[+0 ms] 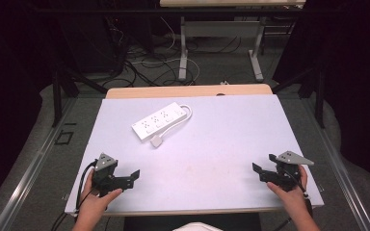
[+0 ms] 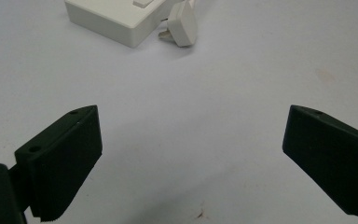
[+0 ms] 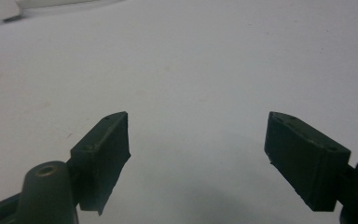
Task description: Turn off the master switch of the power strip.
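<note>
I hold both tongs low over the white table (image 1: 231,139), the left tongs (image 1: 134,177) and right tongs (image 1: 260,172) spread wide, gripping nothing. A white power strip (image 1: 157,121) lies ahead of the left tongs, its plug (image 1: 156,141) just beside it.

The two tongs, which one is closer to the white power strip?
The left tongs, at the table's near-left corner. The power strip lies left of centre, so the right tongs sit farther off across the table.
</note>
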`<state>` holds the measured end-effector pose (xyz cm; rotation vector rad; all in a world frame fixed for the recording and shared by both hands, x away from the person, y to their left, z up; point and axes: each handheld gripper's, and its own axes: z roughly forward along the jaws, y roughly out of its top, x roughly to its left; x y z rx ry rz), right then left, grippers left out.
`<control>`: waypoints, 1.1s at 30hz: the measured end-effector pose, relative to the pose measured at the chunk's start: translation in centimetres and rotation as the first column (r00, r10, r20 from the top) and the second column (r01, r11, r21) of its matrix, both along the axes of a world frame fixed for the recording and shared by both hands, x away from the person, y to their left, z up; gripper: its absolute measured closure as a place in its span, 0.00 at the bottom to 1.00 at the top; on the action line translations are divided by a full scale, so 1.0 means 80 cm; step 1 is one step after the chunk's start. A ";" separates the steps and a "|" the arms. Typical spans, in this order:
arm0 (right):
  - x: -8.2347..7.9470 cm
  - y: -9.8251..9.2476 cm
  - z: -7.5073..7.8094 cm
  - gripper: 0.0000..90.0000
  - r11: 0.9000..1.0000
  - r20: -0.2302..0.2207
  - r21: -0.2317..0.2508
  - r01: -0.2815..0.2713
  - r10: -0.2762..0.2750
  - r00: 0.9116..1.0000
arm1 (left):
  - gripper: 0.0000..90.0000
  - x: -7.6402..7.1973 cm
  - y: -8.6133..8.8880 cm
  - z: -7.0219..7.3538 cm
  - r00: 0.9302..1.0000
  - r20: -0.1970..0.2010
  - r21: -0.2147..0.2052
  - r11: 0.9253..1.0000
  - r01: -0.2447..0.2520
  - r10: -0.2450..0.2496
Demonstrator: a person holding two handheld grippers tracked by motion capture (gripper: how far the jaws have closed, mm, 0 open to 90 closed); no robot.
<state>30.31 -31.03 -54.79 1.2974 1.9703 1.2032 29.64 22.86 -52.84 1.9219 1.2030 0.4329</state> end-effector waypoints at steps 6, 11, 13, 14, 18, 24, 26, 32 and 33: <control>0.001 0.000 -0.002 0.24 1.000 0.008 -0.004 -0.004 0.004 1.000 | 0.08 0.002 -0.008 -0.001 1.000 0.009 0.040 0.999 0.020 -0.020; 0.000 0.001 -0.002 0.24 1.000 0.000 -0.006 -0.005 0.005 1.000 | 0.10 0.003 -0.015 -0.005 0.999 -0.011 0.055 0.998 0.034 -0.034; 0.000 0.001 -0.002 0.24 1.000 0.000 0.000 -0.007 0.007 1.000 | 0.10 0.004 -0.017 -0.006 0.999 -0.009 0.046 0.998 0.032 -0.032; 0.000 0.001 -0.002 0.24 1.000 0.000 0.001 -0.006 0.006 1.000 | 0.10 0.005 -0.018 -0.005 0.999 -0.014 0.042 0.998 0.037 -0.036; 0.001 0.001 -0.003 0.24 1.000 0.000 0.002 -0.003 0.003 1.000 | 0.11 0.007 -0.024 -0.004 0.999 -0.017 0.042 0.998 0.044 -0.043; 0.001 0.002 -0.004 0.24 1.000 -0.007 0.003 -0.011 0.011 1.000 | 0.15 0.009 -0.034 -0.002 0.997 -0.018 0.070 0.995 0.071 -0.070; 0.001 0.002 -0.003 0.24 1.000 -0.006 0.004 -0.010 0.010 1.000 | 0.18 0.011 -0.038 -0.002 0.997 -0.006 0.077 0.994 0.071 -0.071; 0.001 0.001 -0.004 0.24 1.000 0.002 0.002 0.001 -0.001 1.000 | 0.19 0.015 -0.043 0.002 0.996 -0.008 0.089 0.992 0.090 -0.090; 0.002 0.002 -0.005 0.24 1.000 0.019 0.013 0.006 -0.006 1.000 | 0.19 0.016 -0.045 0.002 0.996 -0.008 0.085 0.993 0.087 -0.087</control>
